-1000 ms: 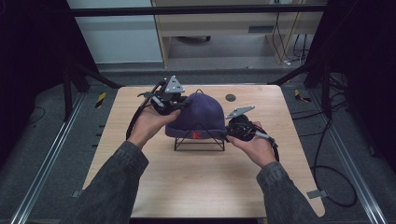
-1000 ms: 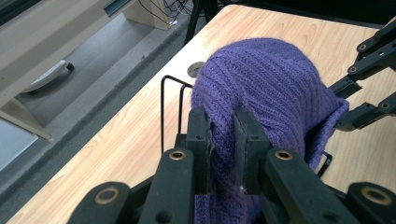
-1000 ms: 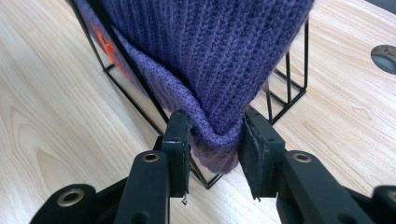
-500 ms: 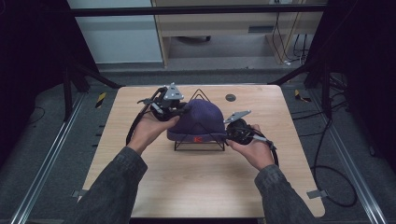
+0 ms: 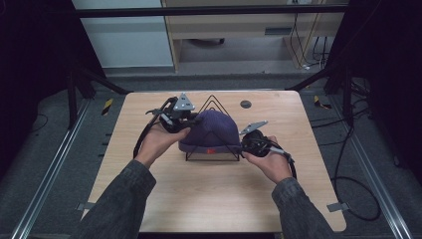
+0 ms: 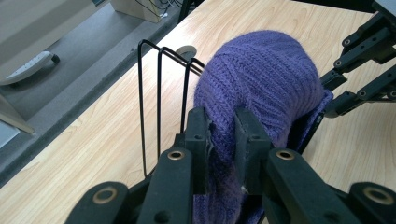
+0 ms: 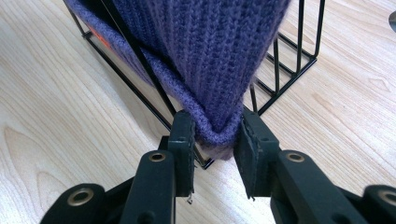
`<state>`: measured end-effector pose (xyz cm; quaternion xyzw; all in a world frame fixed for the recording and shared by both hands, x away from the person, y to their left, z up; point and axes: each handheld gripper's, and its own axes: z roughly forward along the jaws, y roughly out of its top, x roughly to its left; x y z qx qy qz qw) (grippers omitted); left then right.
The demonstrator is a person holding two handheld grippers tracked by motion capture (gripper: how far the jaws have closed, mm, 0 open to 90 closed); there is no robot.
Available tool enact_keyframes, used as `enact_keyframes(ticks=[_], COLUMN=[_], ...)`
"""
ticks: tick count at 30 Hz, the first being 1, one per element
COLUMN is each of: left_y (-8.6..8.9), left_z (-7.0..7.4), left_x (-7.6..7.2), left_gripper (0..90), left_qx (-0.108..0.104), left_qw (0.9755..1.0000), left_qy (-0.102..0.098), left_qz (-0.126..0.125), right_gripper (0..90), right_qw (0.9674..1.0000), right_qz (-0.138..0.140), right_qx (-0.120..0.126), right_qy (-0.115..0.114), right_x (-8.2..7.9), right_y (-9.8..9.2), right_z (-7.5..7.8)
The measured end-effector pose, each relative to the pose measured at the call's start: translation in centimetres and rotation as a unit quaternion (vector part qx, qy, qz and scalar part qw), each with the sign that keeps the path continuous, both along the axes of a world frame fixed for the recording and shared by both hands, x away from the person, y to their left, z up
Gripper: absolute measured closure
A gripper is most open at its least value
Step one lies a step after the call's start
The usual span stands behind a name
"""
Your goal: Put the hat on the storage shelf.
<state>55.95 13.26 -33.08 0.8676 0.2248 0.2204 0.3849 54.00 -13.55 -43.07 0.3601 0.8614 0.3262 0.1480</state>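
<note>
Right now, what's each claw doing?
Left claw: shut, pinching a fold of the purple knit hat.
Right claw: just closed on the hat's brim, by the wire rack.

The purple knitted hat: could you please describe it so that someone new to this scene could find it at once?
On the wooden table, near its middle, stands a black wire rack. The purple knitted hat is draped over that rack, with the left gripper and the right gripper each clamped on its fabric at either side. It is the one soft, ribbed item there, with a small red tag on its brim.
</note>
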Motion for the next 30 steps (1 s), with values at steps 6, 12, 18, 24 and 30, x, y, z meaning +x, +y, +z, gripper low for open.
enact_keyframes(ticks=[6, 12, 18, 24, 30], left_y=[0.2, 0.3, 0.6, 1.0, 1.4], left_z=[-0.6, -0.9, -0.8, -0.3, 0.0], left_x=[-0.1, -0.3, -0.8, -1.4, -2.0], left_gripper=[76.3, 76.3, 68.2, 62.9, 54.0], left_qx=[-0.006, -0.003, -0.019, -0.026, -0.02], left_qw=[1.0, 1.0, 0.9998, 0.9996, 0.9995], left_qy=[0.001, 0.006, 0.005, -0.003, -0.012], left_qz=[0.003, 0.0, 0.009, 0.014, 0.019], right_gripper=[69.1, 67.3, 53.9, 49.1, 47.1], right_qw=[1.0, 1.0, 0.9999, 0.9998, 0.9997], right_qz=[0.0, 0.002, -0.012, -0.01, -0.012], right_qx=[0.002, -0.004, 0.002, 0.011, 0.017], right_qy=[0.004, 0.006, -0.004, -0.011, -0.013], right_x=[0.1, 0.1, -0.4, -1.5, -1.7], right_y=[0.0, 0.0, -0.2, -0.4, -0.5], right_z=[-0.1, -0.2, 0.4, 0.7, 1.0])
